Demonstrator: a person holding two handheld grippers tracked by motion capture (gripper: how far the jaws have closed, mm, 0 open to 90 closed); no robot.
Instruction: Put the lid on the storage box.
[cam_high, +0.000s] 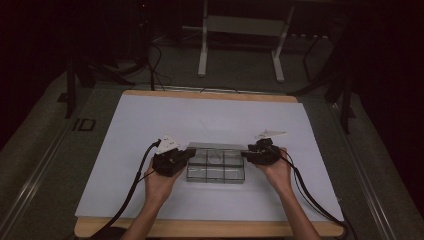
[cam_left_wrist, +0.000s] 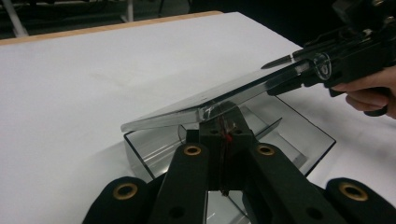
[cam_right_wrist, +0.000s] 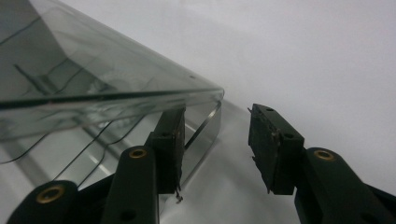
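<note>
Your left gripper (cam_left_wrist: 223, 135) pinches the clear lid (cam_left_wrist: 219, 100) at one end, tilting it above the compartment box (cam_high: 216, 165) mid-table — your right gripper (cam_right_wrist: 217, 149) stands spread at the box's far end, one pad inside its wall.

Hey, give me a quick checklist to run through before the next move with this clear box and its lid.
1. Left gripper fingers clamped on the lid: ok.
2. Right gripper gripping the lid: not ok, fingers apart, lid edge beside one finger.
3. Lid raised and tilted above the box: ok.
4. Lid wholly free of the box: cannot tell.
5. Box flat on the table: ok.
</note>
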